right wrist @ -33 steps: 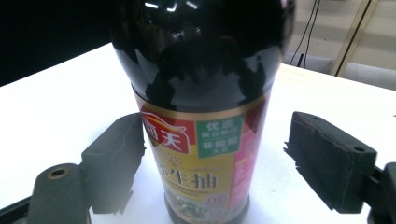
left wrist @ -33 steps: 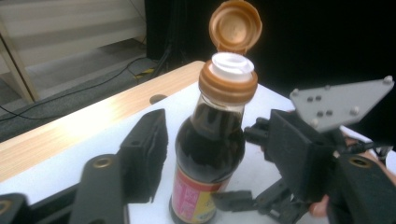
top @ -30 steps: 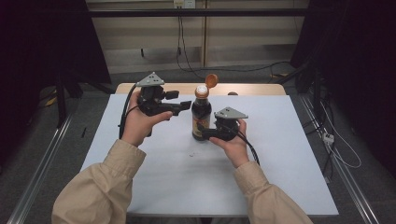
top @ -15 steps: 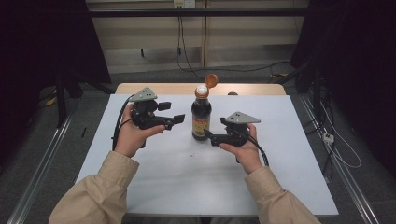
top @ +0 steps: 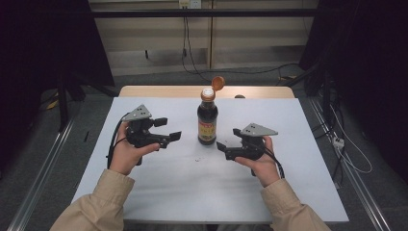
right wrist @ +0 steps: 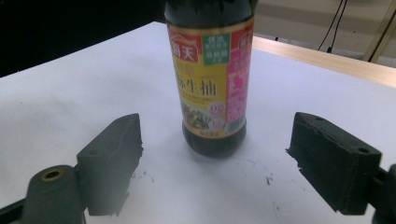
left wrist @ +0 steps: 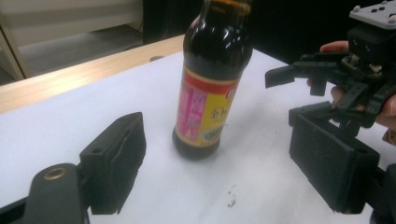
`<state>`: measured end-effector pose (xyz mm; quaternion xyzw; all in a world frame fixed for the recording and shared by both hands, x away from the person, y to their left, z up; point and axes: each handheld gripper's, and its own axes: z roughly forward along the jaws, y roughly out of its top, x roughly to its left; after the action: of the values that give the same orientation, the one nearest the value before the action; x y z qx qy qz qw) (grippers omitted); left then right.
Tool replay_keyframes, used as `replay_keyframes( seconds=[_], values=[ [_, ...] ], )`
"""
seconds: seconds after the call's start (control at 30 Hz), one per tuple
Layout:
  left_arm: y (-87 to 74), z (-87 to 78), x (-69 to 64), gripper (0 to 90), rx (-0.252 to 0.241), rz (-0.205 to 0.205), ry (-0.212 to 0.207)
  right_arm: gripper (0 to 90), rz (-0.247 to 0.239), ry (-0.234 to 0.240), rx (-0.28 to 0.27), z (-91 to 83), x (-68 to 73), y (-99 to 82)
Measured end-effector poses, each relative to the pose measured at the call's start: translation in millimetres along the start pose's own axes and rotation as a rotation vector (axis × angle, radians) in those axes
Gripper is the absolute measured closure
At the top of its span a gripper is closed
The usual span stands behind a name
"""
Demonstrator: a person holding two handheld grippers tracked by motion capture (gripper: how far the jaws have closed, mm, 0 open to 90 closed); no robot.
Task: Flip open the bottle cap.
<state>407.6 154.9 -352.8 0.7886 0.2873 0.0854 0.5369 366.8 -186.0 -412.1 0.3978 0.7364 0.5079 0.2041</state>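
White tabletop (top: pixel 159 187) is bearing an upright soy sauce bottle (top: pixel 207 122), flip cap (top: pixel 218 83) standing open. Left gripper (top: pixel 168 130), jaws just opening, and right gripper (top: pixel 227 142) are flanking it empty and wide; a nudge risks spilling.

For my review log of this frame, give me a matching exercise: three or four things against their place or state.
Things:
1. sauce bottle
2. flip cap
3. left claw
4. right claw

States:
A. hinged back, orange
B. open, on the side of the bottle's yellow and pink label
C. upright on the white table, free of both claws
D. open, jaws just widened, nothing between them

Pairs: 1-C, 2-A, 3-D, 4-B
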Motion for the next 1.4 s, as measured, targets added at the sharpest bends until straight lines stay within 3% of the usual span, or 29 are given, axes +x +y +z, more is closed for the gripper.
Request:
replay_keyframes(
  seconds=[0.4,0.9,1.4],
  values=[
    [-26.7,-9.4,0.7,18.1,0.022,-0.004,-0.001,16.3,0.001,-0.001,0.002,-15.2,-2.2,-19.6],
    [-57.5,-19.0,5.9,18.3,0.009,-0.050,0.016,16.7,-0.002,-0.025,0.025,-36.4,-11.9,-40.7],
    [-76.0,-25.5,6.5,17.9,0.029,-0.052,0.025,16.9,-0.003,-0.031,0.035,-56.2,-17.7,-59.2]
  ],
)
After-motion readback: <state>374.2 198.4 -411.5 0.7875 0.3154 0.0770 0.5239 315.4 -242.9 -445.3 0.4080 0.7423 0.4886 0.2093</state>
